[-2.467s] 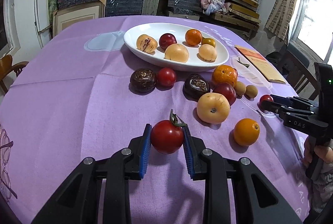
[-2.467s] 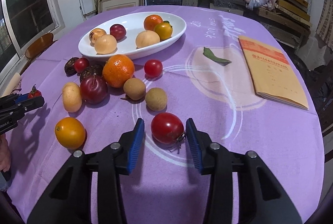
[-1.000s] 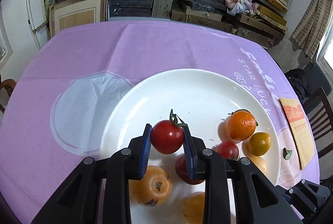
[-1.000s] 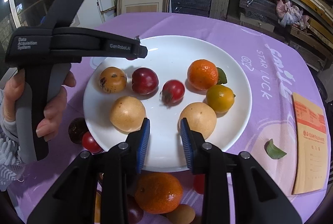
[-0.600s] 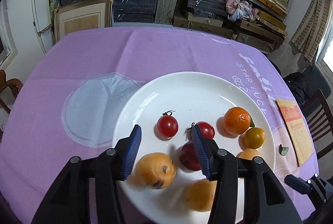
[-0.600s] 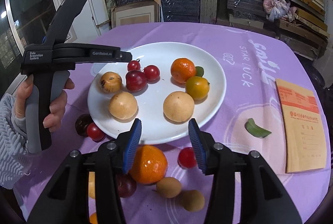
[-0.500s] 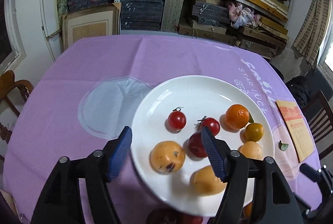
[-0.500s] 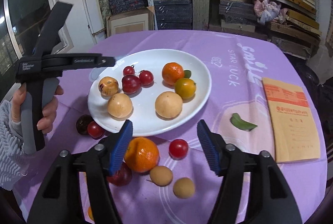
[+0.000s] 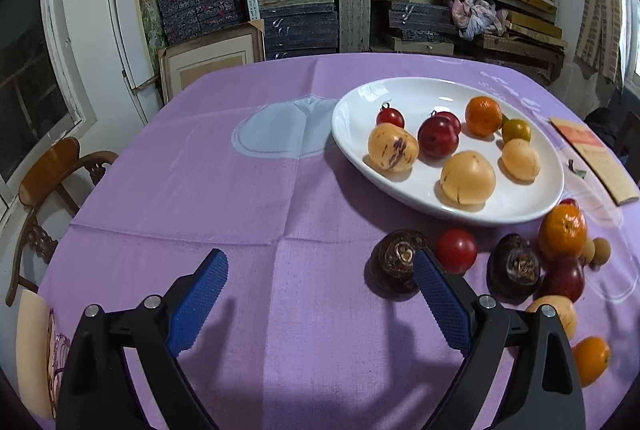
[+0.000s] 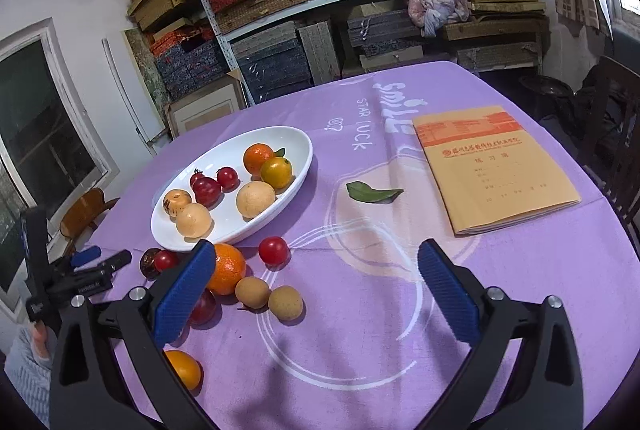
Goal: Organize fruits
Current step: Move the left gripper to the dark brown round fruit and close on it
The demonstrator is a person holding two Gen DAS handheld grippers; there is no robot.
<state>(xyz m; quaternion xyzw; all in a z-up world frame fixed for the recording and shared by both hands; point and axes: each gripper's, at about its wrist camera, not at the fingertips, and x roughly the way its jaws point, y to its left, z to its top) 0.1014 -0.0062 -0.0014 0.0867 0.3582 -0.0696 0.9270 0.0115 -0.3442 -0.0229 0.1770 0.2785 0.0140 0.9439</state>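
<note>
Landmark: we are taking the white plate (image 9: 348, 146) on the purple surface (image 9: 240, 198) as our reference.
Left gripper: we are holding the left gripper (image 9: 320, 294) released, its jaws opening wide with nothing between them, hovering over bare cloth in front of the plate.
Right gripper: we are holding the right gripper (image 10: 316, 282) released too, jaws opening, empty, in front of the plate and to its right.
On the plate: two cherry tomatoes (image 9: 390, 117) are lying toward the far side, next to a dark red plum (image 9: 436, 142); a tangerine (image 9: 483, 116), a small yellow-orange fruit (image 9: 516, 130) and three pale yellow fruits (image 9: 467, 177) are sharing the plate.
Off the plate: just in front of its near rim, two dark brown fruits (image 9: 394, 262) are flanking a red tomato (image 9: 456, 250); a big orange (image 10: 226, 268), another tomato (image 10: 273, 250) and two small tan fruits (image 10: 252, 292) are sitting near the same rim.
Right of the plate: a green leaf (image 10: 372, 193) is lying close by, and a tan notebook (image 10: 492, 170) further out.
</note>
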